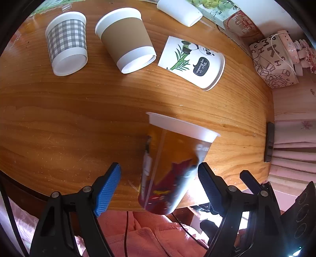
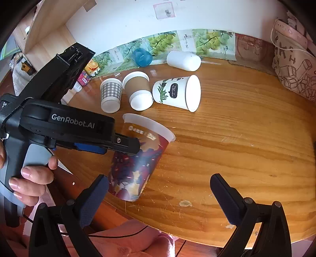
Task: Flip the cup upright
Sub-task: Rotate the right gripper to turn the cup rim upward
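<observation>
A tall plastic cup (image 1: 173, 164) with a white rim and red printed base stands tilted near the table's front edge, mouth up and away. It also shows in the right wrist view (image 2: 138, 158). My left gripper (image 1: 159, 181) is open, its blue pads on either side of the cup, the right pad close to its wall. It shows from the side in the right wrist view (image 2: 126, 146). My right gripper (image 2: 158, 189) is open and empty, just right of the cup's base.
Behind lie a grey checked cup (image 1: 67, 43), a brown-banded cup (image 1: 126, 39) and a panda-print cup (image 1: 191, 61), all tipped over. A white container (image 1: 179, 10) and a blue cup (image 2: 142, 56) lie by the wall. A printed bag (image 1: 274, 61) sits right.
</observation>
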Action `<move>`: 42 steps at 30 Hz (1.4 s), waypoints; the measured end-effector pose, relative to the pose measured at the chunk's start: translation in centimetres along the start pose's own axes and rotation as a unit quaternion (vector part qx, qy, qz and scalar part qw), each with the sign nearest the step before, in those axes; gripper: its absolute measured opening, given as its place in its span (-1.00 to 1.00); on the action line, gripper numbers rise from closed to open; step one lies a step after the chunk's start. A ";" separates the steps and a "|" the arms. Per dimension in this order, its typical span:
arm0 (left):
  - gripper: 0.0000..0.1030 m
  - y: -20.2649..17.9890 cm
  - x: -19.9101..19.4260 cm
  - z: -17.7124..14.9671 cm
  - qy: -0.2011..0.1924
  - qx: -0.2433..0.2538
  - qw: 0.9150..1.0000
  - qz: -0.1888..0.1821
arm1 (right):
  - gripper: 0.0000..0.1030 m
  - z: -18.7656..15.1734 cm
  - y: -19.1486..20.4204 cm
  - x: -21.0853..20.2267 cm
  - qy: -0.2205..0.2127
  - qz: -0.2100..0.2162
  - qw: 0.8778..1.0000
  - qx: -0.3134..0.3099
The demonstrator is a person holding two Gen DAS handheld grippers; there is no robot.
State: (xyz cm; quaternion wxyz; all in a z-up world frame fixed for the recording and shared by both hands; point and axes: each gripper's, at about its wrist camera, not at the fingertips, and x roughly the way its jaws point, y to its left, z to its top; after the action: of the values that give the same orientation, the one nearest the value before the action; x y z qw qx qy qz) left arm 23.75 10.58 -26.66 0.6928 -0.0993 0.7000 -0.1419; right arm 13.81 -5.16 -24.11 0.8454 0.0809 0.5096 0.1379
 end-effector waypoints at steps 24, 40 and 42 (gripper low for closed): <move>0.61 0.3 -3.6 -3.4 -0.084 0.024 0.996 0.006 | 1.00 -0.3 -2.9 2.2 0.033 0.008 0.995 0.096; 0.61 2.1 -4.5 -1.5 -0.069 0.062 0.996 0.014 | 0.94 1.1 -7.6 5.5 0.040 0.011 0.963 0.266; 0.61 2.4 -4.6 -1.1 -0.063 0.069 0.996 0.012 | 0.90 1.3 -8.0 5.9 0.042 0.010 0.959 0.280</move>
State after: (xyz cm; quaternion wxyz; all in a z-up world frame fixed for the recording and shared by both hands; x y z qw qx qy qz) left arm 22.85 14.48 -23.15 0.7425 -0.0514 0.6444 -0.1754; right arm 18.74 -10.90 -30.67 0.7653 0.3132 0.5624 0.0017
